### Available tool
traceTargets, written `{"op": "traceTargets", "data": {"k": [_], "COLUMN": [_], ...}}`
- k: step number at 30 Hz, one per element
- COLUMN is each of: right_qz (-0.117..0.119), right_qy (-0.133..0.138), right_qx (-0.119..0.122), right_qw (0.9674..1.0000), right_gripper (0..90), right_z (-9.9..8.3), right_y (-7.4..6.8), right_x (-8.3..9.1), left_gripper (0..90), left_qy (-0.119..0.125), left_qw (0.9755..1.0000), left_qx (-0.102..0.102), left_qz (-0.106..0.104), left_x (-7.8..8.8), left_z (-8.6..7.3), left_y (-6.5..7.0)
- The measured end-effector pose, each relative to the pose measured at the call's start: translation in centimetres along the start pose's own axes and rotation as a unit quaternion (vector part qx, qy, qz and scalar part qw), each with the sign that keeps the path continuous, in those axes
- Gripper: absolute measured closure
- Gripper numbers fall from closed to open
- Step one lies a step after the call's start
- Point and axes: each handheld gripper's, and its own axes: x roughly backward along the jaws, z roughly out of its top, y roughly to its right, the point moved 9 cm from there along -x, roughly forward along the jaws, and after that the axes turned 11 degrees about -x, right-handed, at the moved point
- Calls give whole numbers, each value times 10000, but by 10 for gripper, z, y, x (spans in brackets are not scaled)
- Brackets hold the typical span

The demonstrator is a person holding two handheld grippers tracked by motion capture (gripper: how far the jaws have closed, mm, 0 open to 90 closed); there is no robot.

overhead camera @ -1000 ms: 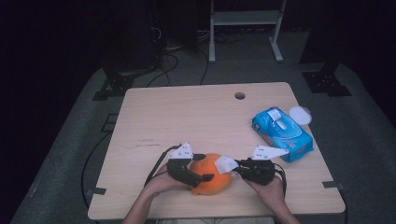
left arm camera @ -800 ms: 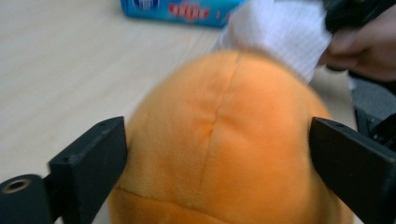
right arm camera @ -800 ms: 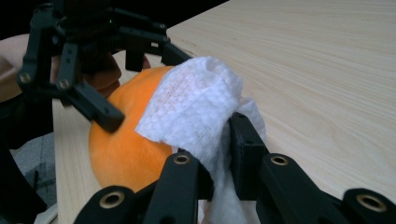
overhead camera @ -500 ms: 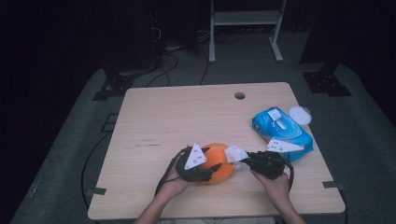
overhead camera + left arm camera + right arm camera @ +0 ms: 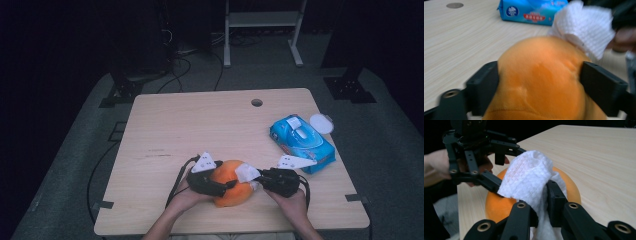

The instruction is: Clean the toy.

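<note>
An orange soft ball (image 5: 231,190) rests on the wooden table (image 5: 200,125) near its front edge. My left gripper (image 5: 226,186) comes at it from the left. In the left gripper view its jaws press on both sides of the ball (image 5: 541,75); they have just been opening a little with the ball between them. My right gripper (image 5: 539,202) is shut on a white wipe (image 5: 529,177), which lies against the ball's top right (image 5: 571,190). In the high view the wipe (image 5: 246,173) sits between the ball and the right gripper (image 5: 256,183).
A blue pack of wipes (image 5: 301,142) lies at the table's right edge, just behind the right hand, with a round white lid (image 5: 320,123) beside it. A small cable hole (image 5: 256,102) is near the far edge. Cables trail from both grippers.
The left gripper has turned in closer around the ball. The wipe in the right gripper has slid a little across the ball's top. The ball has barely moved.
</note>
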Motion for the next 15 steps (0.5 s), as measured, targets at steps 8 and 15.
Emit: {"op": "traceTargets", "data": {"k": [8, 15], "right_qz": [-473, 92], "right_qy": [-134, 30], "right_qx": [-306, 177], "right_qw": [9983, 9998], "right_gripper": [807, 811], "right_z": [-7, 5], "right_y": [33, -11], "right_x": [9, 3], "left_gripper": [272, 228], "left_qy": [-53, 24], "left_qw": [9988, 9992], "left_qx": [-480, -375], "left_qz": [-25, -104], "left_x": [-3, -1], "left_z": [5, 4], "left_y": [12, 8]}}
